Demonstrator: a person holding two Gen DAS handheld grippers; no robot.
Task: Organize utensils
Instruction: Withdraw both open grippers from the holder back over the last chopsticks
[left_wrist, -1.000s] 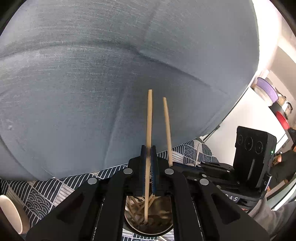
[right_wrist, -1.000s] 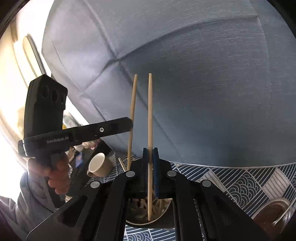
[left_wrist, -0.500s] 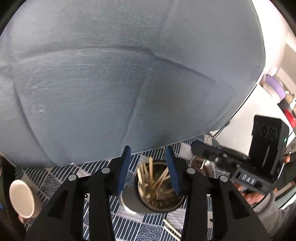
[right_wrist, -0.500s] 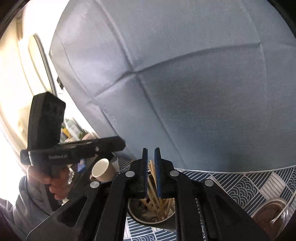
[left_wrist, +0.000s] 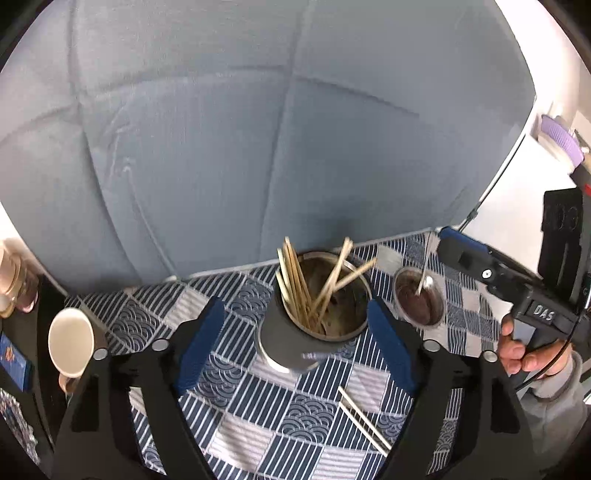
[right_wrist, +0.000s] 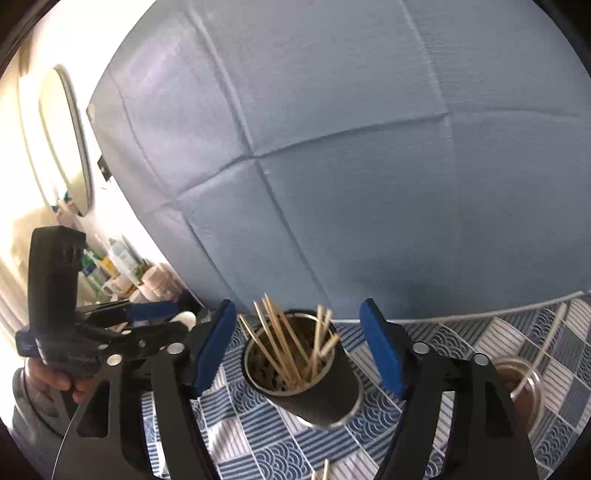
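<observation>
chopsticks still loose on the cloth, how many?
2, lying side by side on the patterned cloth in front of the cup, near the left claw's right finger: loose chopsticks. More may lie out of view.

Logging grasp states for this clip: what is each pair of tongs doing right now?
Left tongs: open, holding nothing, above the chopstick cup.
Right tongs: open, holding nothing, above the same cup.

Both wrist views look down, close, sharing the cup (left_wrist: 314, 325) (right_wrist: 306, 380) (opposite sides).
</observation>
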